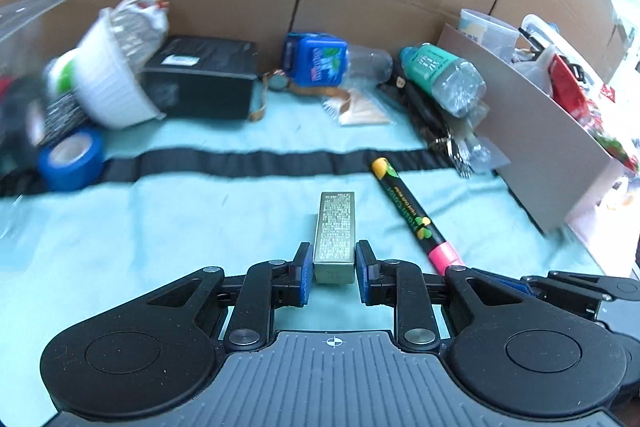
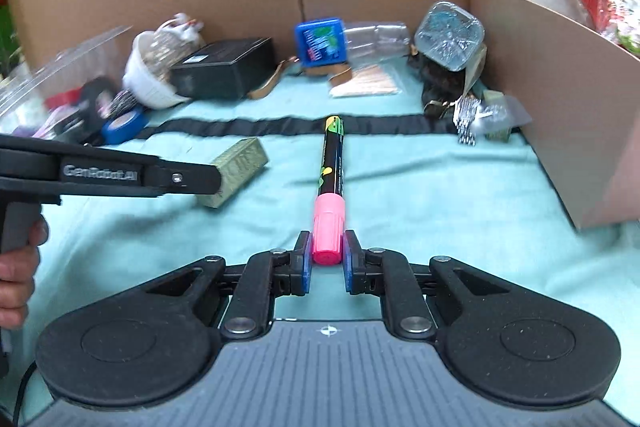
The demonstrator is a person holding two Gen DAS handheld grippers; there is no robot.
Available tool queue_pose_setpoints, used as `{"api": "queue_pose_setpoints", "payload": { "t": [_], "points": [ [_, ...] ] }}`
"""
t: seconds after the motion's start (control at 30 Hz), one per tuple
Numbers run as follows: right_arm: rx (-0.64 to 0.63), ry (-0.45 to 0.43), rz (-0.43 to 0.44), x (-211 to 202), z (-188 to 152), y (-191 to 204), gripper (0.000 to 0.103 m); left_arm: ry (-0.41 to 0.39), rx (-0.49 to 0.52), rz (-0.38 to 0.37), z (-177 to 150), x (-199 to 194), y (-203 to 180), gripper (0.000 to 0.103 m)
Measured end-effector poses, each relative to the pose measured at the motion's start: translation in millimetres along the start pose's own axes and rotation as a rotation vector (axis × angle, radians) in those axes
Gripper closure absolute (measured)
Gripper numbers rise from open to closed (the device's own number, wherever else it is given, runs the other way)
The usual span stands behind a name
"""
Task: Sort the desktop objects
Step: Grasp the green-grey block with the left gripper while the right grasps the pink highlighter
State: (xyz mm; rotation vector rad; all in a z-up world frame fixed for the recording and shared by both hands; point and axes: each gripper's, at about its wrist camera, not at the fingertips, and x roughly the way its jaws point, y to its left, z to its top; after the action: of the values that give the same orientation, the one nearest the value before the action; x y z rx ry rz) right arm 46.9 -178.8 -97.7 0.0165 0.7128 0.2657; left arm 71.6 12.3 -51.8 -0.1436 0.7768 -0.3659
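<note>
Each hand-held gripper pinches one item above the teal-covered table (image 1: 120, 227) — left hand-held gripper (image 1: 331, 269) on the gold box (image 1: 335, 235), right hand-held gripper (image 2: 327, 261) on the pink-capped marker (image 2: 330, 187) — likely carrying both for sorting.

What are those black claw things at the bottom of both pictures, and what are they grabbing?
They are grabbers, one in each hand of a person; a small camera on each took these pictures. In the left camera's picture, the left gripper pinches a small gold box. In the right camera's picture, the right gripper pinches a marker by its pink cap; the other grabber shows at the left there. Below is a light blue cloth crossed by a black strip. Behind lie a blue tape roll, a black box and a green-labelled bottle.
</note>
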Motion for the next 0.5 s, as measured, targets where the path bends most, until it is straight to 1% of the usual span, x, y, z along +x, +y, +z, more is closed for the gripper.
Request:
{"api": "queue_pose_setpoints", "payload": {
  "t": [0.03,0.1,0.13,0.2,0.27,0.37,0.43,0.47,0.5],
  "points": [
    [-0.001,0.0,0.003,-4.8,-3.3,1.6,0.085,-0.002,-0.005,0.004,-4.0,-6.3,0.3,0.083],
    [-0.002,-0.001,-0.007,-7.2,-5.6,3.3,0.084,-0.004,-0.011,0.016,-8.3,-11.3,-0.5,0.079],
    [-0.004,-0.001,-0.014,-5.1,-4.7,4.3,0.084,-0.006,-0.011,0.016,-9.0,-10.9,-0.9,0.061],
    [0.007,0.004,-0.015,-1.6,-2.5,3.9,0.083,-0.003,-0.019,0.025,-8.0,-6.9,-2.0,0.06],
    [0.012,0.001,-0.014,2.0,0.1,3.2,0.083,0.008,-0.013,0.017,-6.2,-1.1,-3.4,0.055],
    [0.016,0.0,-0.018,8.6,4.0,0.4,0.083,0.021,-0.009,0.029,-5.4,9.5,-7.6,0.052],
    [0.019,-0.001,-0.02,12.8,7.9,-1.4,0.082,0.022,-0.006,0.029,-5.8,14.3,-8.9,0.053],
    [0.02,-0.002,-0.021,15.0,10.1,-2.1,0.081,0.021,0.004,0.033,-6.0,14.9,-10.3,0.058],
    [0.019,-0.001,-0.022,17.0,11.6,-2.6,0.081,0.022,0.015,0.04,-5.9,15.3,-11.4,0.062]
  ]
}}
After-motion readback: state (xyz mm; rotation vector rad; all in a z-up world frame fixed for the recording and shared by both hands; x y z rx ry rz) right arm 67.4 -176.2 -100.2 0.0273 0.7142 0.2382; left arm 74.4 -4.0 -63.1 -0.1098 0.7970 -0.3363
